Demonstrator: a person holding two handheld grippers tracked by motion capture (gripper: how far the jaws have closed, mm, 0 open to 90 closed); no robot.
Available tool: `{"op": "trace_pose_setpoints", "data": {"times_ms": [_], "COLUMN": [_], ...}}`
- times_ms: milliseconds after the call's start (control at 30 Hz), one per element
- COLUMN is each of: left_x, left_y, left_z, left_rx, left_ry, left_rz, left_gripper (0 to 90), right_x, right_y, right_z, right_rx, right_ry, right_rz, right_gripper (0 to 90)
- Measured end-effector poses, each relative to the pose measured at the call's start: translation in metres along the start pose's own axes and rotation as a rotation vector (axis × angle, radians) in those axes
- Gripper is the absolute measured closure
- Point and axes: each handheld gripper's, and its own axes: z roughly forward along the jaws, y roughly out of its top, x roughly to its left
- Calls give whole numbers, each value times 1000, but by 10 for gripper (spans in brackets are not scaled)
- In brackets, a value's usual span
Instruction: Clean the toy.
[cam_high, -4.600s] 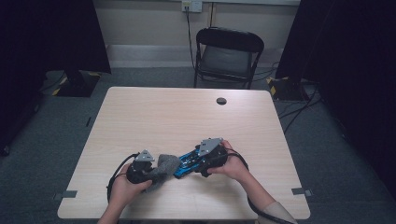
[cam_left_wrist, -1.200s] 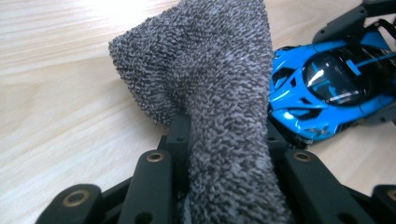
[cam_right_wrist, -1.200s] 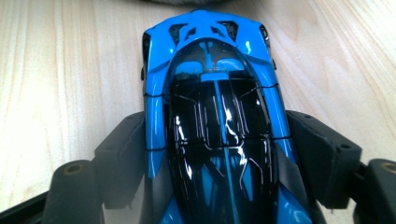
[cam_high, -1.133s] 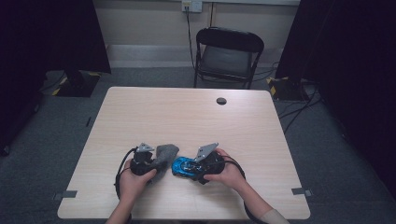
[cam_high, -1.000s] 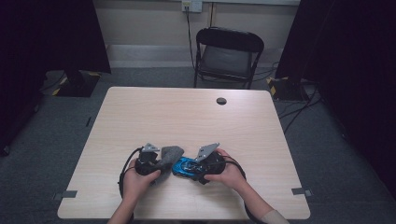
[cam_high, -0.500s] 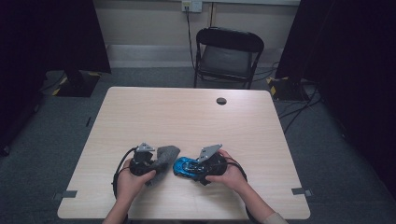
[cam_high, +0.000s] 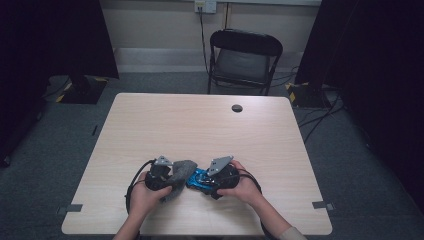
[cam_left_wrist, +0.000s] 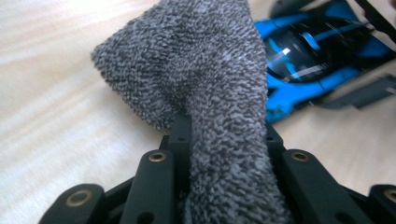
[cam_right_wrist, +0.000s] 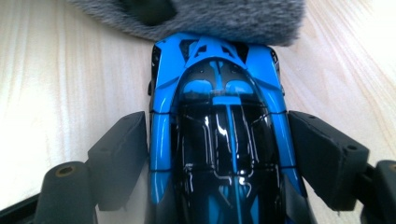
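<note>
There are no words, numbers or signs to read. The blue car (cam_right_wrist: 219, 135) has black stripes but no letters. The grey cloth (cam_left_wrist: 210, 93) and the table (cam_high: 200, 125) are plain too.

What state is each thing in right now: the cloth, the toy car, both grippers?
Grey cloth: pinched in the left gripper, free end against the car's end.
Blue toy car: upright on the table, between the right gripper's jaws.
Left gripper: shut on the cloth.
Right gripper: jaws just opening, one at each side of the car.
Folding chair: unfolded, unoccupied, behind the table.
</note>
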Motion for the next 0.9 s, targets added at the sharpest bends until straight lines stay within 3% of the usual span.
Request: {"op": "trace_pose_setpoints", "data": {"times_ms": [267, 333, 567, 767, 900], "left_x": [-4, -4, 8, 8, 3], "left_y": [-8, -8, -2, -1, -1], "left_z": [-6, -7, -16, -4, 2], "left_rx": [25, 19, -89, -65, -42], "left_ry": [-41, -43, 49, 45, 23], "left_rz": [10, -6, -42, -42, -26], "left_gripper": [682, 682, 675, 673, 673], "right_x": [-3, -3, -2, -1, -2], "right_y": [4, 5, 7, 7, 6], "right_z": [4, 4, 5, 4, 2], "right_rx": [8, 11, 26, 30, 26], "right_ry": [13, 17, 17, 10, 9], "right_rz": [0, -4, 6, 16, 57], "right_gripper": [199, 200, 253, 257, 264]}}
